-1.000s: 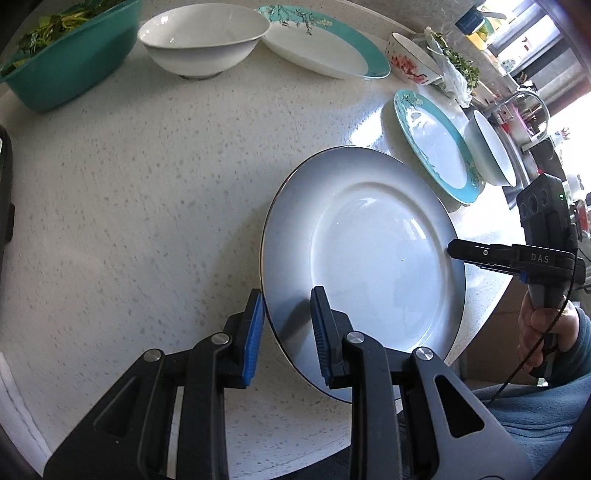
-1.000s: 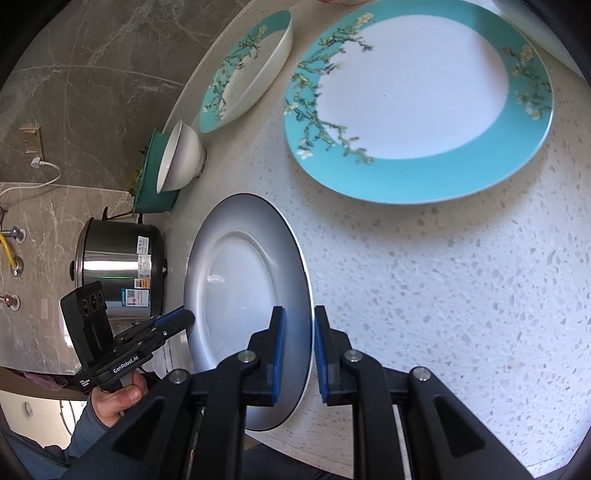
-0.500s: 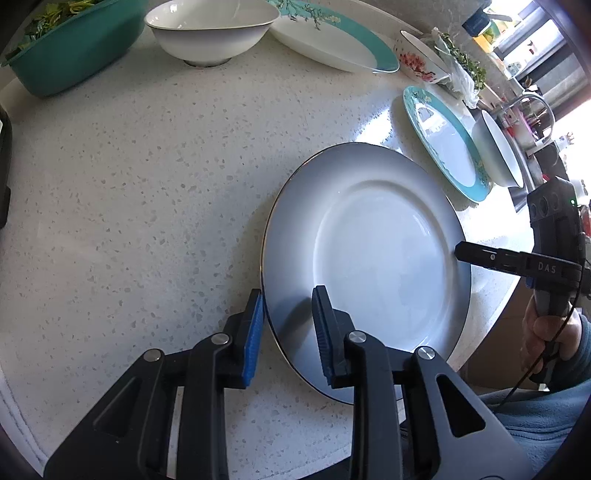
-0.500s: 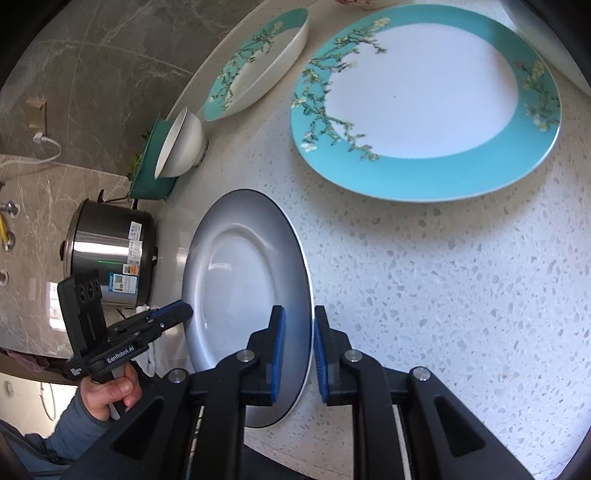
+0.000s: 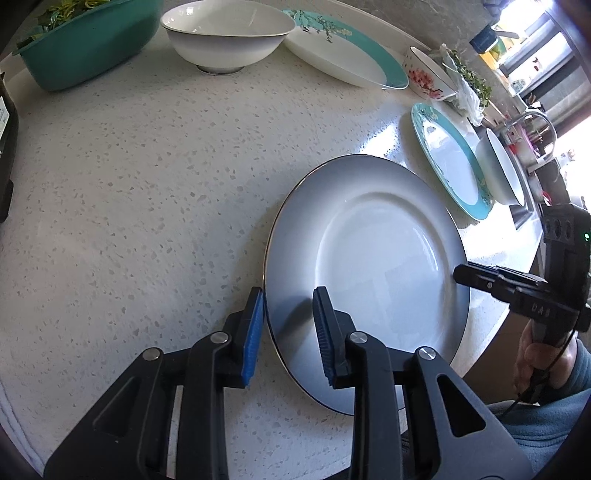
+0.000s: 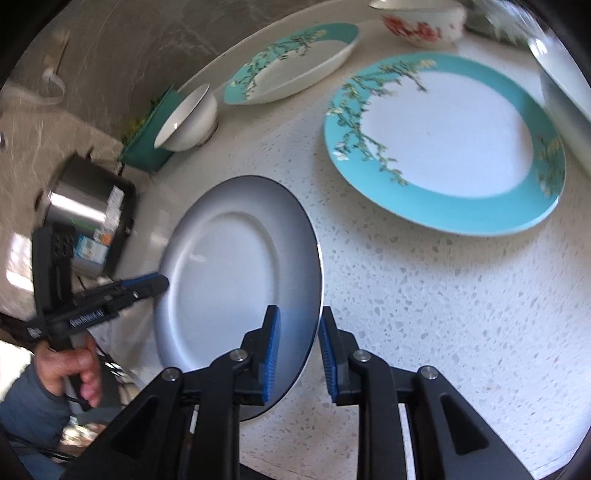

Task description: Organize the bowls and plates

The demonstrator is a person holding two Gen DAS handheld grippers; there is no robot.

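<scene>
Step in hand: two-claw handling of the grey plate at the near edge of the counter.
Left claw: open, jaws astride the plate's rim, no visible squeeze.
Right claw: also parted, blue pads on either side of the opposite rim — not clamped.
Next move, as I judge: close both claws on the rim, lift level, carry toward the teal floral plate to stack.
Materials: glazed ceramic, smooth and slippery, thin dark-edged rim; speckled stone counter.
Others: white bowl, oval teal dish — further back.
</scene>
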